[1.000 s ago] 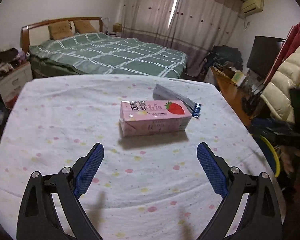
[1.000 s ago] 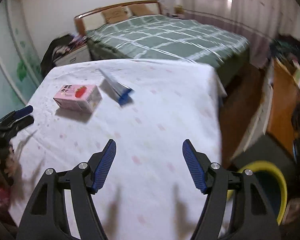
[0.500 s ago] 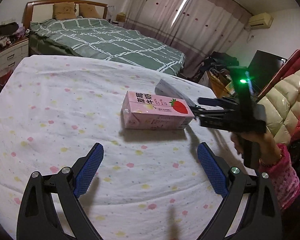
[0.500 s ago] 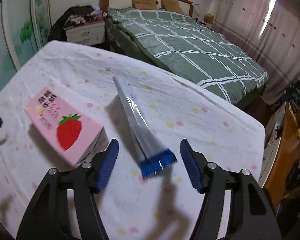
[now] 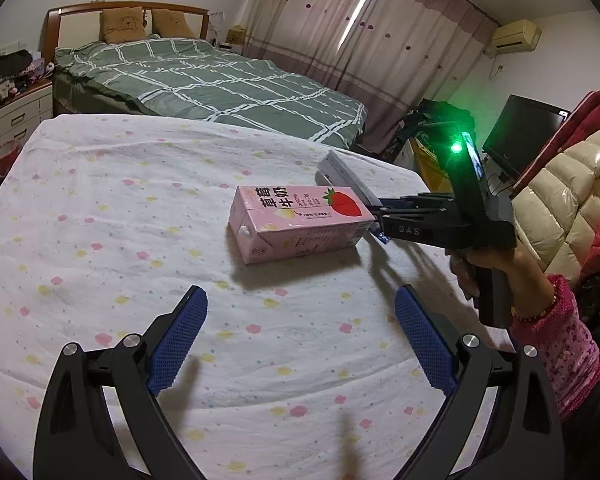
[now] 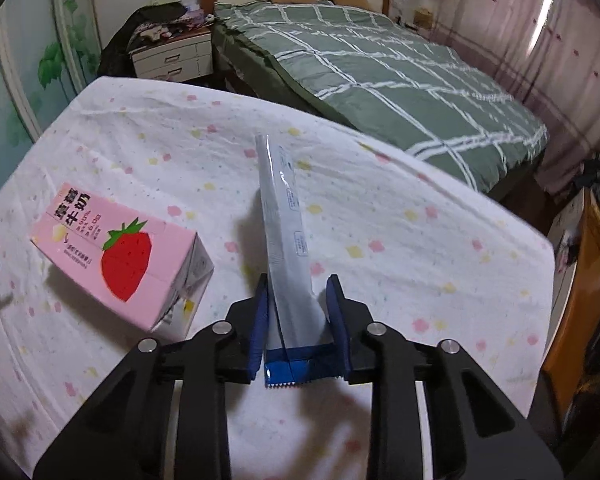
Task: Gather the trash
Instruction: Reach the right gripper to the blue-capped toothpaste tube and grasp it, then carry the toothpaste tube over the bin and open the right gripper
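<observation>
Right gripper (image 6: pixel 298 320) was already straddling the near end of the silver wrapper (image 6: pixel 286 236), jaws closing in with the blue crimped end sitting between the pads, though I couldn't say for sure both pads were pressing on it yet. That wrapper was a long flat sachet, and its long axis ran pretty much straight away from the gripper along the line the fingers point, so the pinch came across its narrow width, which looked like the right way to take it. Off to the gripper's left, just beside the wrapper, lay the pink strawberry milk carton (image 6: pixel 116 256) on the spotted tablecloth (image 6: pixel 400 208). Left gripper (image 5: pixel 300 340) hung wide open and empty, with the carton (image 5: pixel 296 222) dead ahead of it, long side across its fingers, so I'd guess that one's its job.
</observation>
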The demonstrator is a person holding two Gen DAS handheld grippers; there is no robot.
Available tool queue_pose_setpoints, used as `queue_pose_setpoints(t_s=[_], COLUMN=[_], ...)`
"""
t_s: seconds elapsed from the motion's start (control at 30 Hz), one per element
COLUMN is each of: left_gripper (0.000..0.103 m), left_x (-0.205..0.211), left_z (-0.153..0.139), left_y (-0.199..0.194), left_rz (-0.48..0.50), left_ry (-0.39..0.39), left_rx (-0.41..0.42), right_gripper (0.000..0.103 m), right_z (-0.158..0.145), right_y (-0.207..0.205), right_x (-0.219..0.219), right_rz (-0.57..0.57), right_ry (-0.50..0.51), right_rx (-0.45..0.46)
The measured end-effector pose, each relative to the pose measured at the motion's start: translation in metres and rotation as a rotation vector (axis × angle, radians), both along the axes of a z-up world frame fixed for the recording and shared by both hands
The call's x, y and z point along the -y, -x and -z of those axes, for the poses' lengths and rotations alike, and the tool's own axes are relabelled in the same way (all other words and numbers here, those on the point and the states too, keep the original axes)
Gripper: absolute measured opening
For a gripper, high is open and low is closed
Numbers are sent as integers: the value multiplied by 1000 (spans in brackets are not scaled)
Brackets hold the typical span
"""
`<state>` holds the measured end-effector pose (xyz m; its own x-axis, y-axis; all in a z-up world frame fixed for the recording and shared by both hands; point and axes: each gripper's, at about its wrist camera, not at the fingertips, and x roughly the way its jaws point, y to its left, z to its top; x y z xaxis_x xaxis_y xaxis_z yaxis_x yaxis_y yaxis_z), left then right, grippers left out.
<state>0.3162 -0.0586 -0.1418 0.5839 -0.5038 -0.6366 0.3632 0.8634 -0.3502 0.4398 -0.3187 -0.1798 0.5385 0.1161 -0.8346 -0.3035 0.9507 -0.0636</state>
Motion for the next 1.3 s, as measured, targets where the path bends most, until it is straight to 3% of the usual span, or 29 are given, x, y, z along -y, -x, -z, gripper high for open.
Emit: queue_pose_setpoints(t_s=[0.27,0.5,0.83,1.3], left_gripper=[93,93,93,93], left_x=[2,7,15,18], left_z=[-3,-4,-9,-7], left_y=[3,7,13,13], left_rz=[13,31,55,67], left_ry=[-1,-11,-29,-44], left_rx=[12,21,41,49], right_gripper=[26,26,27,28], right_z=[-5,-21,-42,3], right_y=[46,111,200,263], right_x=[17,42,121,242], right_rz=[81,145,367,725], right_ry=[-96,-171,-185,-188], right_rx=[-22,8,89,42])
